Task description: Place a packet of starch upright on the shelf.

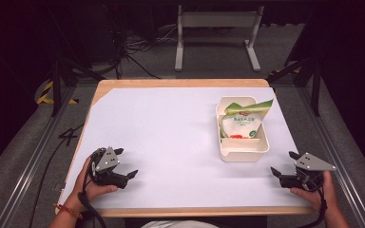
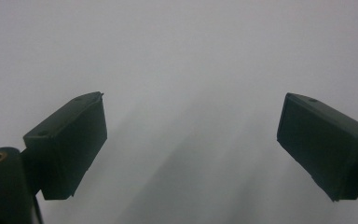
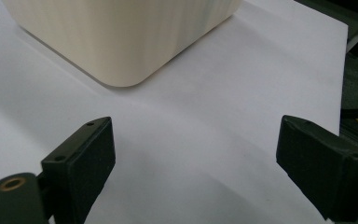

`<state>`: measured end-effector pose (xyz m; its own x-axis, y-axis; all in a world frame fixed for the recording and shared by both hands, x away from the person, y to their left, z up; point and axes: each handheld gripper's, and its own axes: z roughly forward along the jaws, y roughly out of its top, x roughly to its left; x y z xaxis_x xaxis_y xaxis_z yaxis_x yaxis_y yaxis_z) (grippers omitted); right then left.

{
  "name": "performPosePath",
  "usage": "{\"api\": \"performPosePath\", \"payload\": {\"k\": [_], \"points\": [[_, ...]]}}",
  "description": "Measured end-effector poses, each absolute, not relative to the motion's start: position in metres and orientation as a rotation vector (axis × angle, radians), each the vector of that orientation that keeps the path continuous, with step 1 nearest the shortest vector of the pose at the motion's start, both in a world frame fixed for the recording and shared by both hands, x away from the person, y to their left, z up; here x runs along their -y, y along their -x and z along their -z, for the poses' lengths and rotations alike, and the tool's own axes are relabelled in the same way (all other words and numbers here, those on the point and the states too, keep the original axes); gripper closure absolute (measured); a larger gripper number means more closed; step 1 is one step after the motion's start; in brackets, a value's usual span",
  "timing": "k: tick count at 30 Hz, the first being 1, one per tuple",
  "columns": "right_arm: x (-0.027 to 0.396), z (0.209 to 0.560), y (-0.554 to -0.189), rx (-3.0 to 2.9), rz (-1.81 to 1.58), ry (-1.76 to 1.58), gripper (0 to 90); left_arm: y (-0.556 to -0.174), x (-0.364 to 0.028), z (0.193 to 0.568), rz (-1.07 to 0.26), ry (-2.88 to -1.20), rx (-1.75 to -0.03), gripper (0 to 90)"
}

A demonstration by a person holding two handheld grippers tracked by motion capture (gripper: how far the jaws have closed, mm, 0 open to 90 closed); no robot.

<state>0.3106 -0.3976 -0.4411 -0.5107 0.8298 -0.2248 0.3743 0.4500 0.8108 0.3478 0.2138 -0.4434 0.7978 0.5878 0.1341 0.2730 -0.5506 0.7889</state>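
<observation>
Resting both tools near the table's front edge, we judge the work either finished or not begun: the snack bag (image 1: pixel 241 124) lies inside the cream tub (image 1: pixel 245 153) at right-centre of the white sheet (image 1: pixel 161 133). Left gripper (image 1: pixel 129 164) w/ jaws spread, holding nothing, well apart from the tub; right gripper (image 1: pixel 282 163) likewise spread & empty, near the tub's corner. Bag's print is too small to read; green top, red patch.

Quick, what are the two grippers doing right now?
Left hand-held gripper: open, holding nothing.
Right hand-held gripper: open, holding nothing.
</observation>
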Motion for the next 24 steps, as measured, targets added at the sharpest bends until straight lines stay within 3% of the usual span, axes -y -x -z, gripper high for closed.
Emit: {"api": "performPosePath", "payload": {"k": [24], "points": [[0.3945, 0.4366, -0.3087, -2.075, -0.964, -0.973, 11.7, -0.3486, -0.2131, 0.4434, -0.499, -2.163, -0.636, 8.8]]}}
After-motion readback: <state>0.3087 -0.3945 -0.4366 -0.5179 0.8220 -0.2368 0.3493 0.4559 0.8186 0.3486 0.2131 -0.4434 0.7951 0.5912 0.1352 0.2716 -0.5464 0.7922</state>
